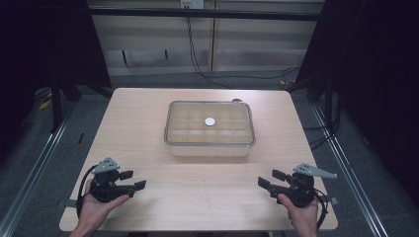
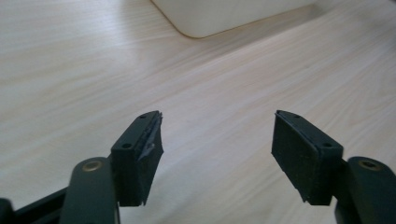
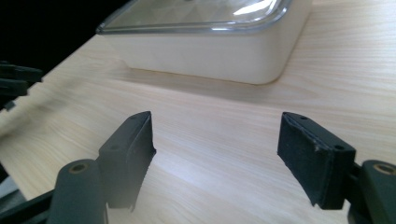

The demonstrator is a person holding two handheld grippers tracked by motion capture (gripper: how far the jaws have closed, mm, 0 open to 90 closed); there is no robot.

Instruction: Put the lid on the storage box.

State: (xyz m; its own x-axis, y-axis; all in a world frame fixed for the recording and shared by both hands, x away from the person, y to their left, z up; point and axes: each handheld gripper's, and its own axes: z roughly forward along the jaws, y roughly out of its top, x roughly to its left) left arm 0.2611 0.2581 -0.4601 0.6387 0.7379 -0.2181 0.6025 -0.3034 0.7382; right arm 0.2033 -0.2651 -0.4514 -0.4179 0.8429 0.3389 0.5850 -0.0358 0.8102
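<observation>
A white compartment box [image 1: 210, 129] with a clear lid sits in the middle of the wooden table [image 1: 148, 113]. A small round white piece [image 1: 210, 121] lies at the lid's centre. My left gripper [image 1: 133, 180] rests near the front left edge, held by a hand, jaws open and empty. My right gripper [image 1: 271, 180] sits near the front right edge, also open and empty. In the left gripper view the open gripper [image 2: 217, 140] faces bare wood with a box corner [image 2: 219, 16] far ahead. In the right gripper view the gripper [image 3: 215, 144] faces the box [image 3: 210, 51].
The table's front edge lies just below both hands. Metal rails [image 1: 34, 163] run along the floor on both sides. A black cable [image 1: 197, 61] hangs down the back wall. The left gripper's jaws [image 3: 14, 84] show at the left edge of the right gripper view.
</observation>
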